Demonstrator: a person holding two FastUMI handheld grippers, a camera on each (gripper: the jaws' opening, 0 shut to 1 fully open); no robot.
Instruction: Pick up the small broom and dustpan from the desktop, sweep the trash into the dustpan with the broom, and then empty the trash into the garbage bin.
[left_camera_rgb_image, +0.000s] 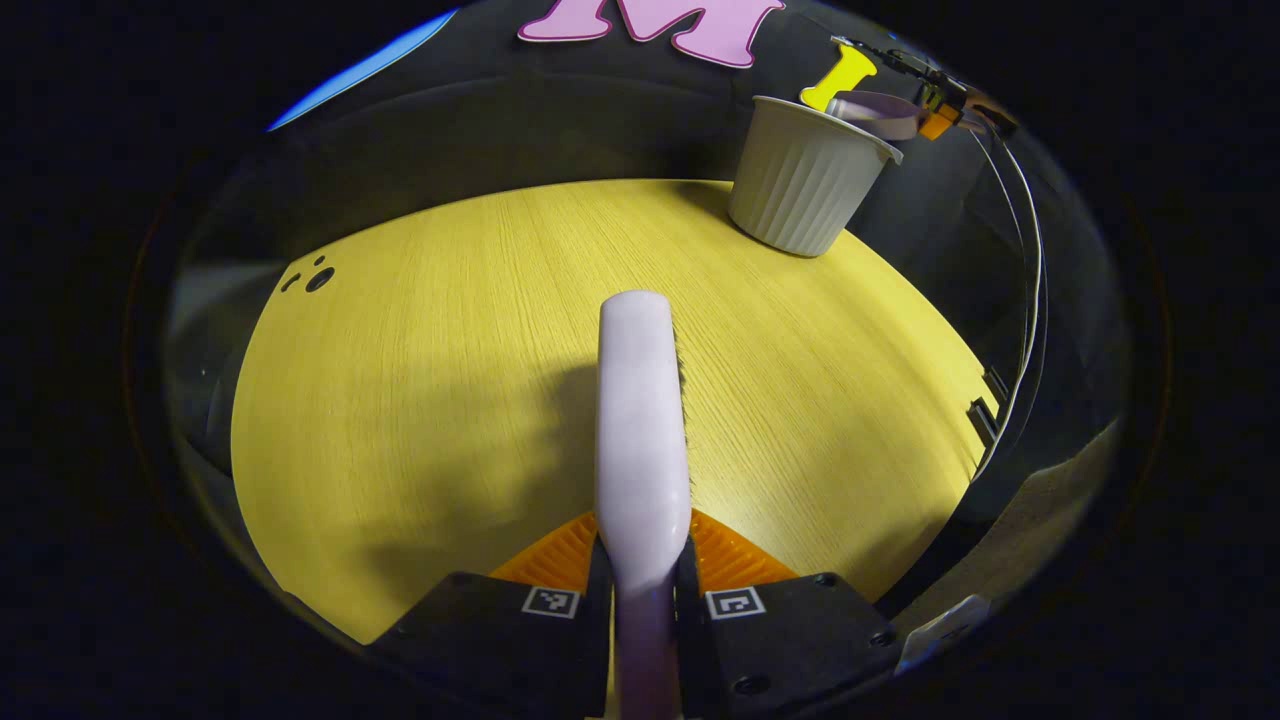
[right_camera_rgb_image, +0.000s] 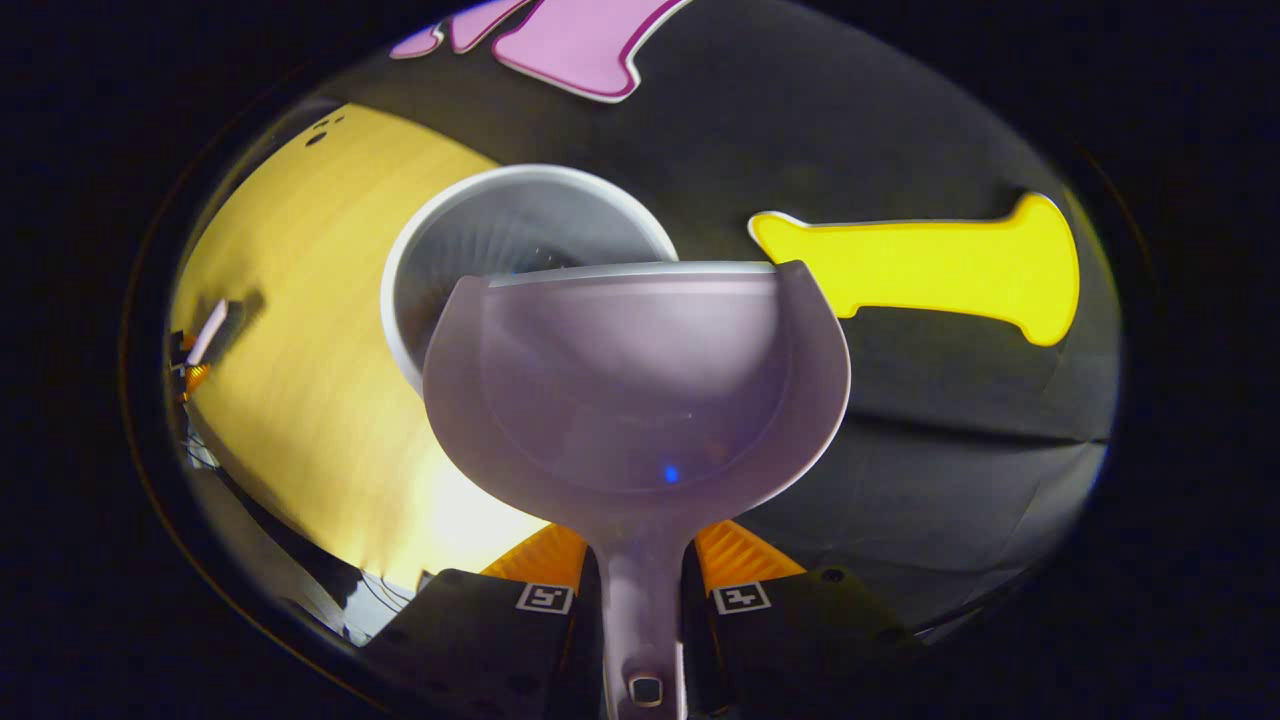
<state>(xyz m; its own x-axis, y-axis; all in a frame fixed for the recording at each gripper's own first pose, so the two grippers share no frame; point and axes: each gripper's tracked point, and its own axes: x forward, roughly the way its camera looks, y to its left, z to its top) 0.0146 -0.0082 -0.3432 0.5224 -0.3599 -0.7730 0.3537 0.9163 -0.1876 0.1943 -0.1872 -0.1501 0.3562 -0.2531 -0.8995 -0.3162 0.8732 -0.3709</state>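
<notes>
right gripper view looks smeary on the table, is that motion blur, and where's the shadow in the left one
Right gripper view: the table is streaked and soft, likely motion blur, while the dustpan stays sharper. Left gripper view: crisp wood grain, with the broom casting a shadow to its left.

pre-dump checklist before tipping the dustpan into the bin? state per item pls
1. Right gripper shut on dustpan handle: ok.
2. Dustpan lip over garbage bin opening: ok, the front edge overlaps the rim.
3. Trash in the dustpan: cannot tell, only a small blue speck shows.
4. Left gripper shut on broom: ok.
5. Broom well back from the bin: ok, it is over bare desktop.
6. Bin upright on the desktop: ok.
</notes>
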